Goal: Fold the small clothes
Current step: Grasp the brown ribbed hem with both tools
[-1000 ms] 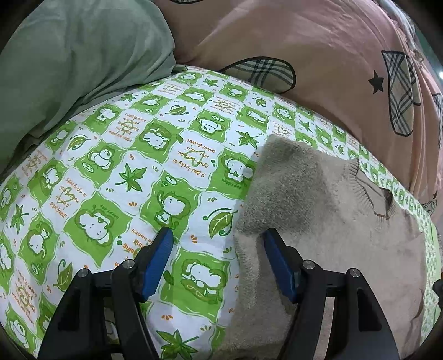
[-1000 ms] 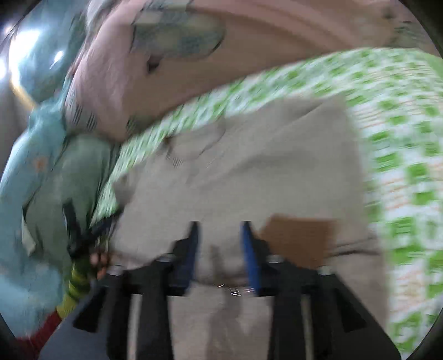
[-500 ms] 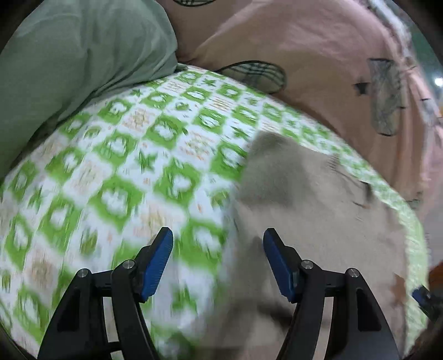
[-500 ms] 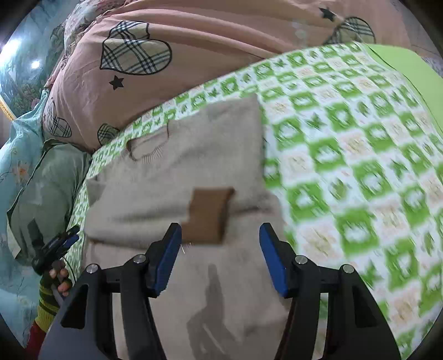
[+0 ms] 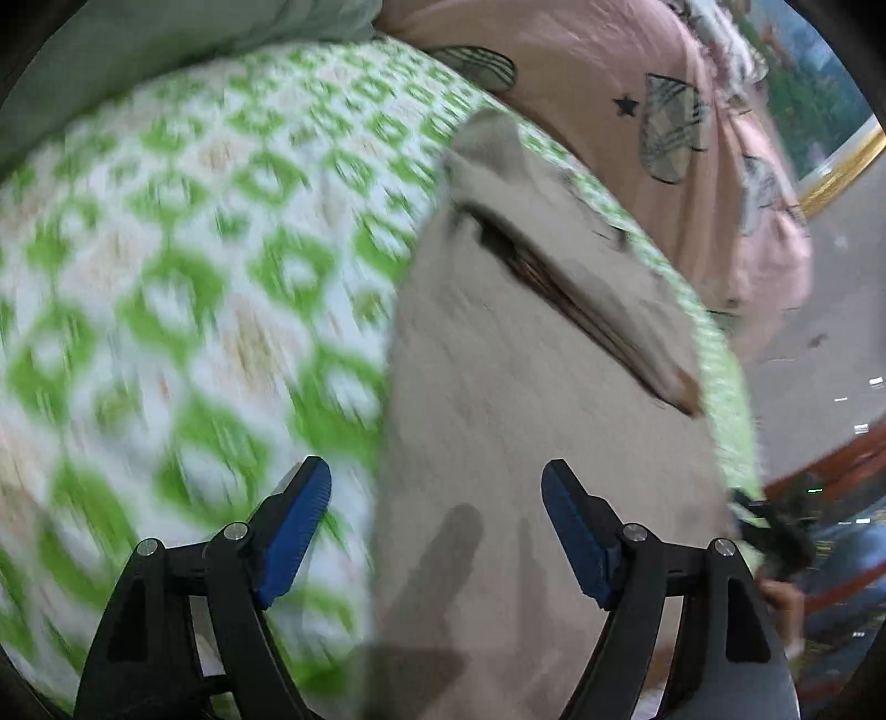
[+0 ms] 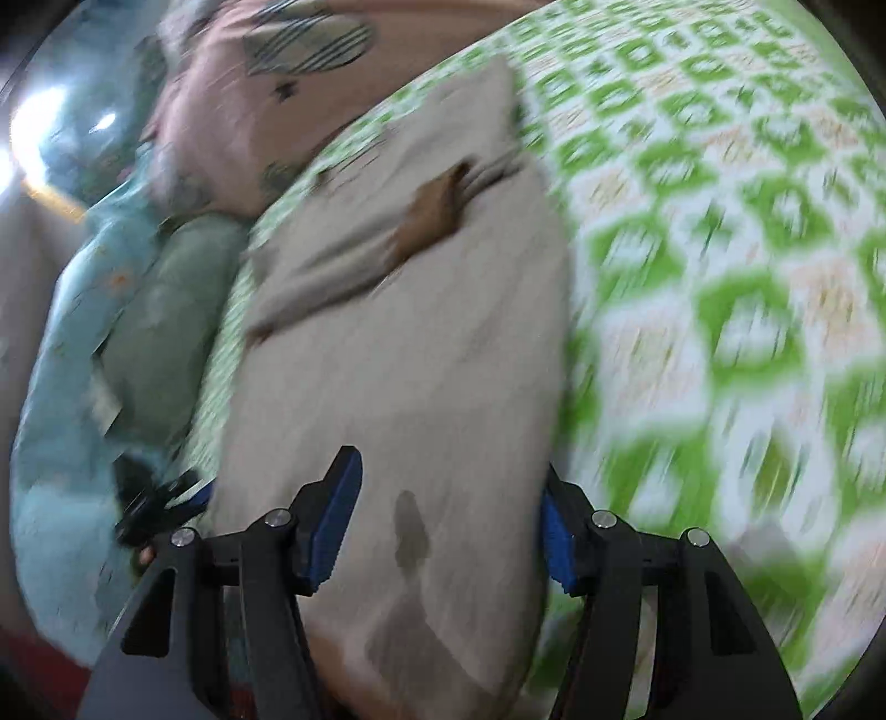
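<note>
A small beige knit sweater (image 5: 526,387) lies flat on the green-and-white patterned bedsheet (image 5: 166,277), partly folded, with a sleeve laid across it and a brown patch (image 6: 437,210) showing. My left gripper (image 5: 437,526) is open and empty, low over the sweater's near left edge. My right gripper (image 6: 448,520) is open and empty, straddling the sweater's (image 6: 398,343) near right part. Both views are blurred by motion.
A pink quilt with plaid hearts (image 5: 637,94) is bunched along the far side. A green pillow (image 5: 166,50) lies at the far left and light blue bedding (image 6: 61,343) beside it. The other gripper shows at the edges (image 5: 775,526) (image 6: 155,498).
Both grippers have moved back toward the sweater's near end and dropped lower. The right gripper opened from nearly shut. A sleeve now lies folded across the sweater.
</note>
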Tool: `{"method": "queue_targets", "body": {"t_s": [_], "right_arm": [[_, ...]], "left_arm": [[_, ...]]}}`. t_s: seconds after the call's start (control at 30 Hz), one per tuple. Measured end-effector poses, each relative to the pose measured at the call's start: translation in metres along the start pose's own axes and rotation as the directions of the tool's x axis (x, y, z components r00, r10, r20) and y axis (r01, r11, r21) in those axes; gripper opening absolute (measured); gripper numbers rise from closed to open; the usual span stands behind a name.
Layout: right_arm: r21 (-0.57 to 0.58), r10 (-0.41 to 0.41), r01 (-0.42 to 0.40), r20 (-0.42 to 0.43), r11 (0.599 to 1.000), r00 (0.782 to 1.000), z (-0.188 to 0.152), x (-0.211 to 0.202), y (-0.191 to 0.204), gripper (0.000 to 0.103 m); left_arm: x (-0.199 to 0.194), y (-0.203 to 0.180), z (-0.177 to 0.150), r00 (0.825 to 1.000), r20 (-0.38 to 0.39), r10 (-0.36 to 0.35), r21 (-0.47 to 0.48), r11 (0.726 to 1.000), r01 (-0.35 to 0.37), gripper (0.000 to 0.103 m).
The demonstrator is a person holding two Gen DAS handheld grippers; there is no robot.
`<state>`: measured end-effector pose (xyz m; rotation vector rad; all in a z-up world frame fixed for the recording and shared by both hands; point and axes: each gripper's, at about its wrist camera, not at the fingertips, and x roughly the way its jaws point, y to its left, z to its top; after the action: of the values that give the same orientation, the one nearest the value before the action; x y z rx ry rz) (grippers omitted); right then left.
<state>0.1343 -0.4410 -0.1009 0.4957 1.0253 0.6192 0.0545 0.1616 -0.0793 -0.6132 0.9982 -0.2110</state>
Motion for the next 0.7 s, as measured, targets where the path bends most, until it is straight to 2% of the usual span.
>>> {"method": "queue_targets", "body": {"t_s": [0.07, 0.2, 0.27, 0.33, 0.4, 0.53, 0.6, 0.63, 0.7], "right_arm": [[-0.021, 0.041, -0.042, -0.034, 0.999, 0.999, -0.026, -0.005, 0.004, 0.061], [-0.03, 0.113, -0.115, -0.06, 0.993, 0.992, -0.069, -0.018, 0.007, 0.061], [-0.046, 0.139, -0.141, -0.051, 0.989, 0.989, -0.083, -0.024, 0.009, 0.061], [-0.052, 0.149, -0.151, -0.04, 0.987, 0.988, -0.086, -0.024, 0.01, 0.061], [-0.042, 0.153, -0.154, -0.033, 0.987, 0.988, -0.087, -0.023, 0.01, 0.061], [-0.066, 0.136, -0.137, -0.028, 0.988, 0.99, -0.09, -0.022, 0.01, 0.059], [-0.089, 0.103, -0.105, -0.023, 0.991, 0.994, -0.09, -0.02, 0.011, 0.05], [-0.096, 0.093, -0.095, -0.02, 0.991, 0.995, -0.092, -0.021, 0.011, 0.047], [-0.095, 0.092, -0.094, -0.024, 0.991, 0.995, -0.094, -0.022, 0.01, 0.033]], "left_arm": [[-0.006, -0.002, -0.022, 0.997, -0.035, -0.075, -0.005, 0.997, 0.075, 0.08], [-0.024, -0.013, -0.068, 0.992, -0.066, -0.112, 0.081, 0.99, 0.117, 0.08], [-0.03, -0.014, -0.082, 0.985, -0.093, -0.145, 0.083, 0.985, 0.153, 0.08], [-0.035, -0.011, -0.097, 0.975, -0.117, -0.186, 0.068, 0.978, 0.195, 0.079], [-0.041, -0.009, -0.109, 0.974, -0.107, -0.201, 0.08, 0.975, 0.21, 0.078], [-0.042, -0.009, -0.119, 0.96, -0.13, -0.248, 0.058, 0.965, 0.257, 0.075], [-0.038, -0.013, -0.122, 0.962, -0.152, -0.226, 0.087, 0.967, 0.241, 0.058], [-0.034, -0.014, -0.125, 0.965, -0.161, -0.206, 0.103, 0.969, 0.224, 0.053], [-0.034, -0.012, -0.127, 0.968, -0.162, -0.192, 0.113, 0.971, 0.212, 0.036]]}}
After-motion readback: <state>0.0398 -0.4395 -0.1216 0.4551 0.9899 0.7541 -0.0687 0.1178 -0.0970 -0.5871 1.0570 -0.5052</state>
